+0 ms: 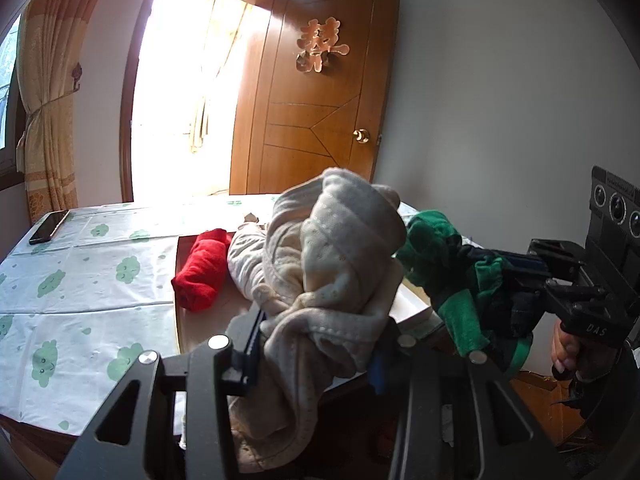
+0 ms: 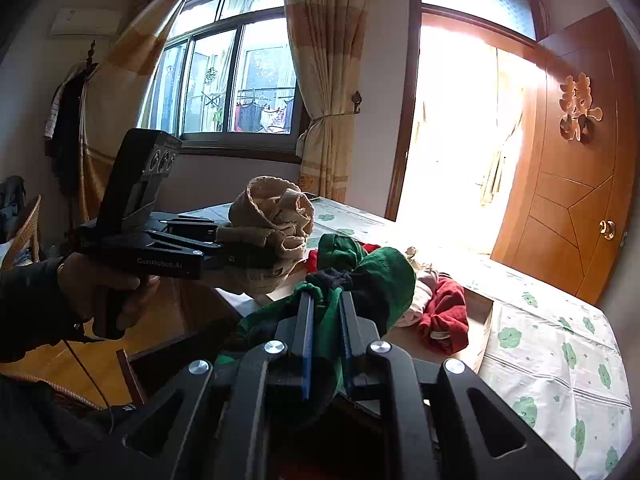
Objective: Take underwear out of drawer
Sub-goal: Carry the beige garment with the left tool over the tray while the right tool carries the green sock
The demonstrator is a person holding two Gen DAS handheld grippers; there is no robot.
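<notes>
My left gripper [image 1: 320, 340] is shut on a beige underwear bundle [image 1: 340, 248] and holds it up above the open drawer [image 1: 180, 292]. It also shows in the right wrist view [image 2: 268, 232]. My right gripper [image 2: 326, 300] is shut on green and dark underwear [image 2: 376, 276], lifted over the drawer; it shows at the right of the left wrist view [image 1: 460, 280]. A red garment [image 1: 202, 268] and a pale garment [image 1: 246, 256] lie in the drawer.
A table with a white cloth with green cloud prints [image 1: 80, 280] surrounds the drawer. A phone [image 1: 50, 226] lies at its far left corner. A wooden door [image 1: 320, 92] stands open behind. A wicker chair [image 2: 24, 228] stands at the left.
</notes>
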